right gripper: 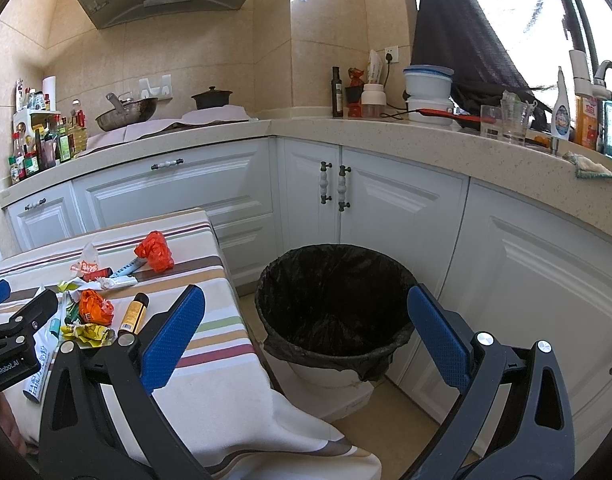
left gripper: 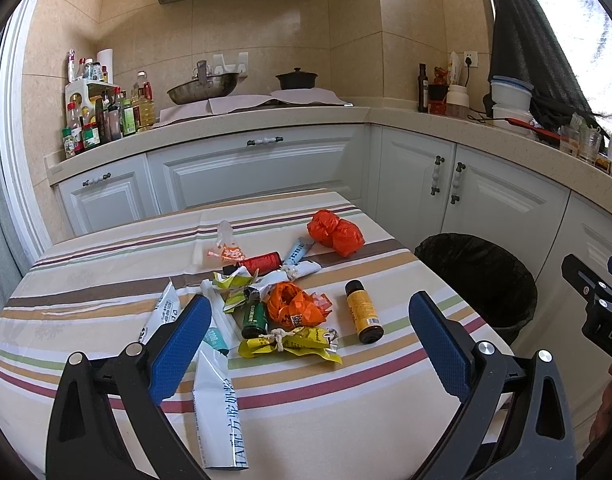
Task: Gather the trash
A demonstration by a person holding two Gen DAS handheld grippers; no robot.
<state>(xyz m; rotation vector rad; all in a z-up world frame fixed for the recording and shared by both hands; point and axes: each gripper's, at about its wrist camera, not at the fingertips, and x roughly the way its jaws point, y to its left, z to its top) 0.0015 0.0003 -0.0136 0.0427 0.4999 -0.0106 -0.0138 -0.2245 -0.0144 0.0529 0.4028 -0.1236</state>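
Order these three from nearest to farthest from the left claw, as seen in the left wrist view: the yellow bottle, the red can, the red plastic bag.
1. Yellow bottle, nearest the left claw, right of centre.
2. Red can, mid-table, behind the pile.
3. Red plastic bag, farthest, toward the table's far right.

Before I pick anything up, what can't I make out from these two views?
- Bin bottom: right wrist view, black liner too dark to show contents.
- White packet: left wrist view, left gripper finger covers part.
- Green bottle: label too small to read.
- Table near edge: cut off by the frame.
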